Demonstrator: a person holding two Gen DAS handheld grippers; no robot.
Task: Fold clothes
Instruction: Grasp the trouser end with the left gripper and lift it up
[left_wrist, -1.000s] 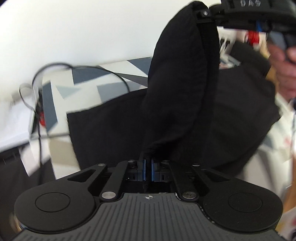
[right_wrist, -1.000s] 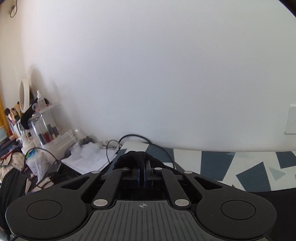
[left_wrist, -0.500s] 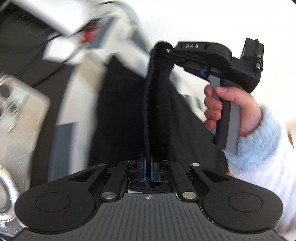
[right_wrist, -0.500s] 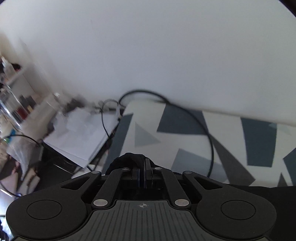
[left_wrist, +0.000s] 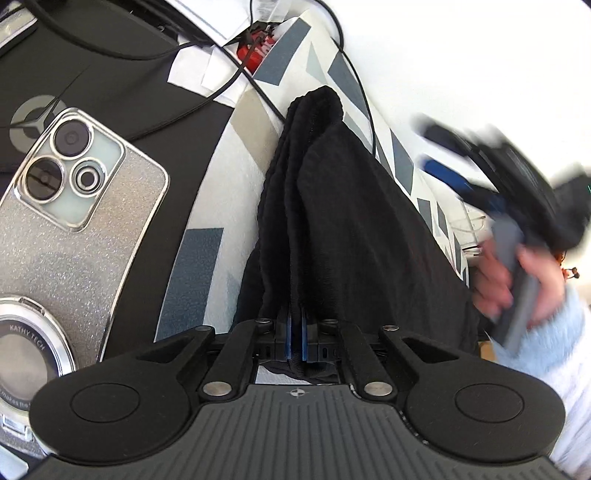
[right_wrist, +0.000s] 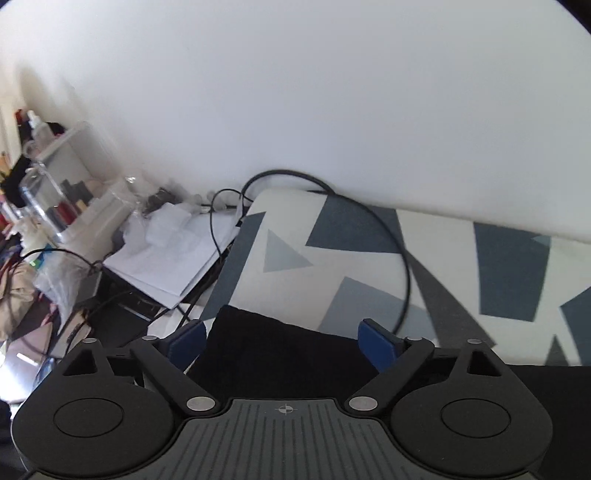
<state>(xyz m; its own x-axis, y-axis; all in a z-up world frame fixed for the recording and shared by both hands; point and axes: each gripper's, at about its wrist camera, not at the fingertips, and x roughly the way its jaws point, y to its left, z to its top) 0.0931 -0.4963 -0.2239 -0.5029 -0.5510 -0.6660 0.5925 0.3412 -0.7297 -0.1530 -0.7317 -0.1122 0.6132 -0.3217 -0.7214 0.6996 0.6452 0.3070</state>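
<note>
Right gripper (right_wrist: 282, 341) lets go — fold laid down.
Its jaws are opening, the black garment (right_wrist: 273, 354) loose between them toward 12 o'clock; left gripper (left_wrist: 295, 328) stays clamped on cloth.

Black knit garment (left_wrist: 354, 229), ribbed texture, gathered into layered vertical folds. It lies on the patterned tabletop (left_wrist: 236, 155), running from 6 o'clock up to a bunched end at 12 o'clock. In the right wrist view its edge (right_wrist: 273, 350) lies flat at 6 o'clock.
</note>
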